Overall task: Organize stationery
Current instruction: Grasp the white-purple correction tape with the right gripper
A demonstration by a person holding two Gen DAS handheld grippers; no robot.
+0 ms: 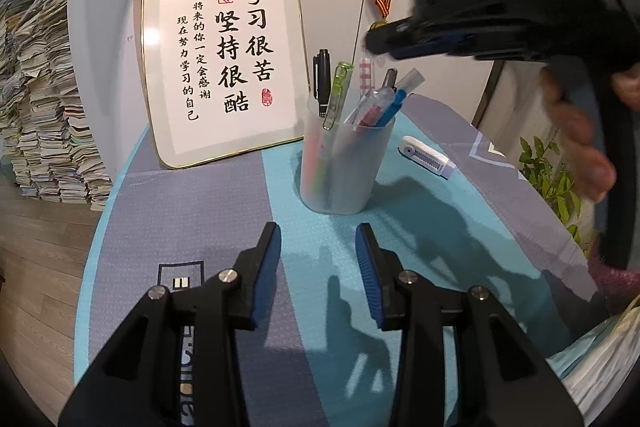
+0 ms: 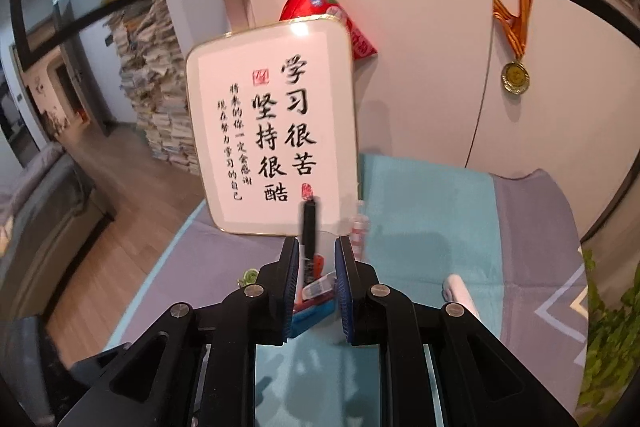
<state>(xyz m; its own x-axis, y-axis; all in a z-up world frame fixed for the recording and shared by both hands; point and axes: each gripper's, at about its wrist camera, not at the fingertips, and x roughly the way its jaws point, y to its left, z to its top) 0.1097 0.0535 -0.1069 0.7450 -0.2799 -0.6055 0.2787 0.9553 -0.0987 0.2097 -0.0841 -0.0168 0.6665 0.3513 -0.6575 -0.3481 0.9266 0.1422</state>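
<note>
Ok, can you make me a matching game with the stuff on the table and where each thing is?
Things:
1. pen cup
2. white eraser
3. framed calligraphy
4. left tool

Places or states:
A. leaning against the white wall
B. lying flat on the cloth, right of the cup
C. open, holding nothing
D. standing upright, full of pens

Pairs: 1-D, 2-B, 3-A, 4-C

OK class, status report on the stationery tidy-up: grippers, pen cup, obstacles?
Left gripper open, empty, short of pen cup. Right gripper open above the cup. White eraser lies loose on the table beside it.
</note>
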